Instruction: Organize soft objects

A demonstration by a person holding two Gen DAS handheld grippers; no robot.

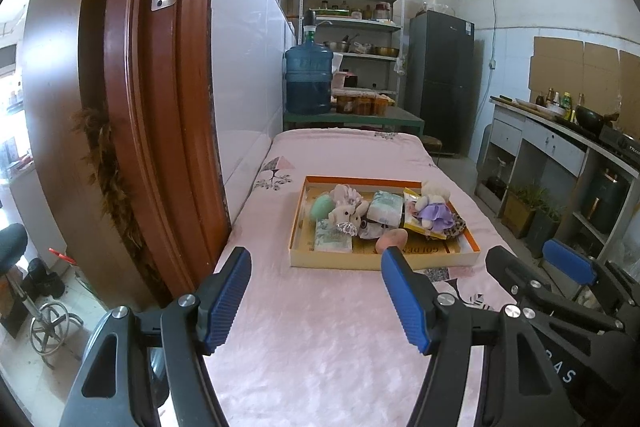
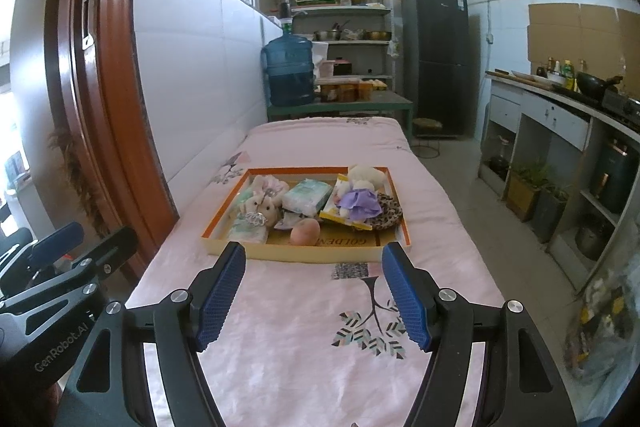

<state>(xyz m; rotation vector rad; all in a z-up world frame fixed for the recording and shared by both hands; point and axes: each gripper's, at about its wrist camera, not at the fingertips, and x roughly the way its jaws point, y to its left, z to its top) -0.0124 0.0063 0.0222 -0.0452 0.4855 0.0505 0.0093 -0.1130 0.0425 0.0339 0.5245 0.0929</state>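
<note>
Both the left gripper (image 1: 316, 301) and right gripper (image 2: 314, 297) gape empty before the orange-rimmed tray (image 2: 224, 241) heaped with plush toys (image 2: 356, 201).

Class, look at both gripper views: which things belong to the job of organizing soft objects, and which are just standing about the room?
Belonging to the job: orange-rimmed tray, plush bear in purple dress, small plush rabbit, tissue pack, pink peach-shaped toy, left gripper, right gripper.

Standing about: water jug, fridge, shelf rack, wok.
</note>
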